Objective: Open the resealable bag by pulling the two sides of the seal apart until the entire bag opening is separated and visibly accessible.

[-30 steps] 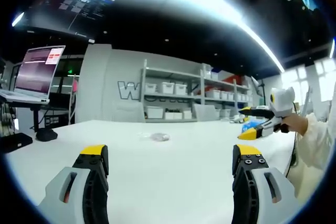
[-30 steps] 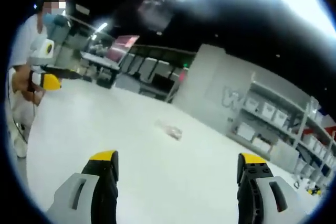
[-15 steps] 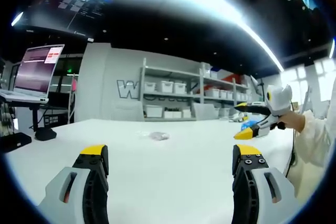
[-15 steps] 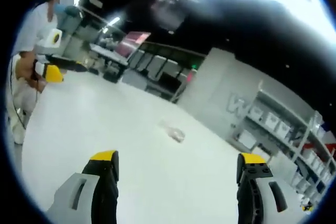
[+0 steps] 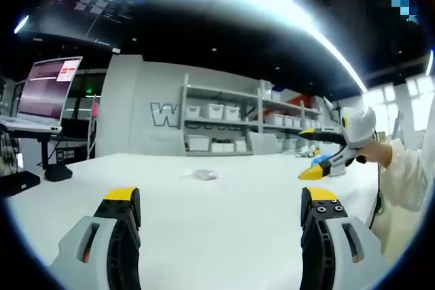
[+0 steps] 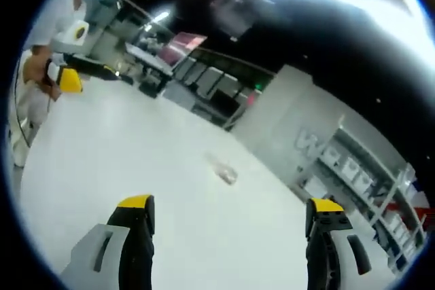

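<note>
Both tongs are hanging spread and empty above the white tabletop (image 5: 204,222): the left tongs (image 5: 221,210) are facing the shelving wall, and the right tongs (image 6: 230,214) are looking across the tabletop toward a person holding the other tool. Compared with a second ago, the right tongs are rolling and swinging so the tabletop is tilting more steeply in the right gripper view, while the left gripper view is hardly shifting. In that view the right tongs (image 5: 314,154) are drifting slightly inward from the right edge. That reads as an approach only beginning; neither tool is near the seal yet.

The resealable bag (image 5: 202,176) is lying flat near the middle of the tabletop, well apart from both tongs; in the right gripper view the bag (image 6: 224,172) is appearing as a small pale, glinting patch. Its seal and orientation are too small and blurred to make out.
</note>
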The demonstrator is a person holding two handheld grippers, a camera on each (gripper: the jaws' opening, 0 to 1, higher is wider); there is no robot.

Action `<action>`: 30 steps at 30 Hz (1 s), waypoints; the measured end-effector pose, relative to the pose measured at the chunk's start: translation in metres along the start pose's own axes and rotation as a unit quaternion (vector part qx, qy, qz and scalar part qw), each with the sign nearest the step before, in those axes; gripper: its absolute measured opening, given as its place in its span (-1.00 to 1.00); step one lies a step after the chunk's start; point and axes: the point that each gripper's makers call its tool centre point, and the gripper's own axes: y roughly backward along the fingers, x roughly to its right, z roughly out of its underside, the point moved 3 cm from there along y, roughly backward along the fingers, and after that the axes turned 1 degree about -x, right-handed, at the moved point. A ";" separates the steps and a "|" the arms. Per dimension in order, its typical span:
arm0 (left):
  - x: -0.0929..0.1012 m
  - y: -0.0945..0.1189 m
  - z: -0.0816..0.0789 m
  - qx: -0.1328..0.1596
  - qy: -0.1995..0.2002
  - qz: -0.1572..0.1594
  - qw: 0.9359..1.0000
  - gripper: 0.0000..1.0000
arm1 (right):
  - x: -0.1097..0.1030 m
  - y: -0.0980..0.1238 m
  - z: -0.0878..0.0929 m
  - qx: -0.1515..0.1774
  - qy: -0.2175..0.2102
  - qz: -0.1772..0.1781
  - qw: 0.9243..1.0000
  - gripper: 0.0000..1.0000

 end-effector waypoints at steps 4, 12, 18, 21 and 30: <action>-0.001 0.000 0.001 -0.002 0.000 -0.001 1.000 0.94 | -0.001 -0.005 0.001 -0.006 0.022 0.000 1.000 0.87; 0.001 0.000 0.003 -0.004 0.000 0.001 1.000 0.94 | -0.006 -0.012 0.000 -0.009 0.043 -0.011 0.999 0.86; 0.002 -0.001 0.002 -0.004 0.000 0.004 1.000 0.94 | -0.007 -0.015 -0.001 -0.011 0.057 -0.011 0.998 0.86; 0.003 -0.001 0.001 -0.003 -0.001 0.004 1.000 0.94 | -0.008 -0.016 -0.002 -0.012 0.060 -0.014 0.998 0.86; 0.003 -0.001 -0.001 -0.002 -0.003 0.005 1.000 0.94 | -0.008 -0.027 -0.010 -0.003 0.045 -0.016 0.999 0.86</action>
